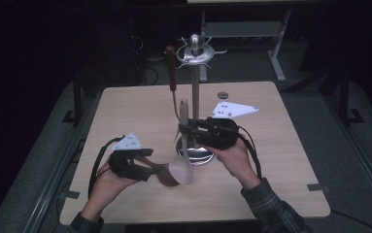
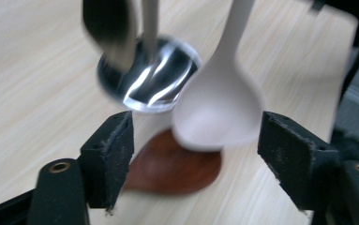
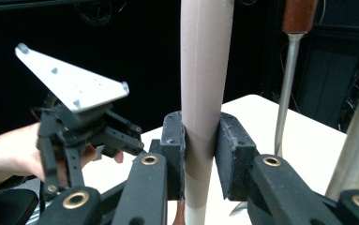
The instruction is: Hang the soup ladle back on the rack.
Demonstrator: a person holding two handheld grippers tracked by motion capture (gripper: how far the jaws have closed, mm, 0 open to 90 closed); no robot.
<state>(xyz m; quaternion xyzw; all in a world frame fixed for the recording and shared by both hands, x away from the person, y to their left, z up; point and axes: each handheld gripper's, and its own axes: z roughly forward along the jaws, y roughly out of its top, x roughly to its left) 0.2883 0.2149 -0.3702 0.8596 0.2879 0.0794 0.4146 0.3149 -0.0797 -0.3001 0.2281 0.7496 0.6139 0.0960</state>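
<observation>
A pale ladle [image 1: 180, 170] hangs upright over the table, and my right gripper [image 1: 186, 131] is shut on its handle [image 3: 203, 93] in front of the metal utensil stand [image 1: 195, 97]. The ladle's bowl [image 2: 217, 117] hovers between the open jaws of my left gripper [image 2: 196, 136], just above a brown wooden spoon head [image 2: 172, 168] that lies on the table. In the high view my left gripper [image 1: 155, 171] sits to the left of the bowl. The right gripper [image 3: 200, 154] clamps the handle on both sides.
The stand's round shiny base [image 2: 153, 77] rests mid-table, with hooks at its top [image 1: 195, 51]. A utensil with a brown handle [image 1: 172, 73] hangs from the stand. The light wooden table [image 1: 125, 107] has bare room at left and right. The surroundings are dark.
</observation>
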